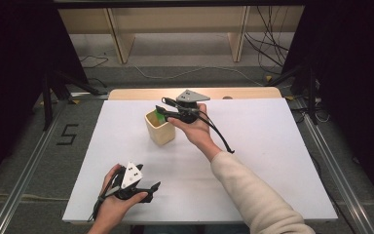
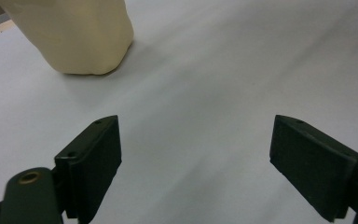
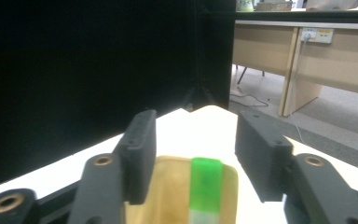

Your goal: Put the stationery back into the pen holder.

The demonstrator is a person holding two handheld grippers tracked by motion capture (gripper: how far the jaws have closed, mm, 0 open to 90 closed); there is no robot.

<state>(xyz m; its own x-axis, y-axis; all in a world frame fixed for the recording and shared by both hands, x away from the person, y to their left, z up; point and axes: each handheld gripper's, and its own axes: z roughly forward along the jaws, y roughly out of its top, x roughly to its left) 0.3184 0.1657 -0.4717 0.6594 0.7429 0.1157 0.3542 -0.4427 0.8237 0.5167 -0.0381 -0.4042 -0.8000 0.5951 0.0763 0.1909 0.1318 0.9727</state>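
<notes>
a: cream-coloured cup (image 1: 160, 128) stands upright on the white worktop (image 1: 253, 161), a little left of its middle, and a green stick (image 3: 205, 185) stands in it, leaning on the cup's far wall.

b: and the right gripper (image 1: 168, 110)?

a: it hangs right over the cup's mouth, held level in the right hand (image 1: 195, 127), pointing toward the table's left. in the right gripper view its jaws stand apart on either side of the green stick's top, and neither pad touches it (there is a clear gap on both sides). so they are parted, with nothing gripped.

b: where does the stick sit between them?

a: about midway, lower than the pads, with its green upper part over a paler lower part that goes down into the cup.

b: the left gripper (image 1: 152, 191)?

a: near the front edge of the worktop, held in the left hand (image 1: 111, 200), well apart from the cup. in the left gripper view its jaws are spread wide over bare white surface, with the cup's base (image 2: 86, 44) at the upper left, farther off.
</notes>
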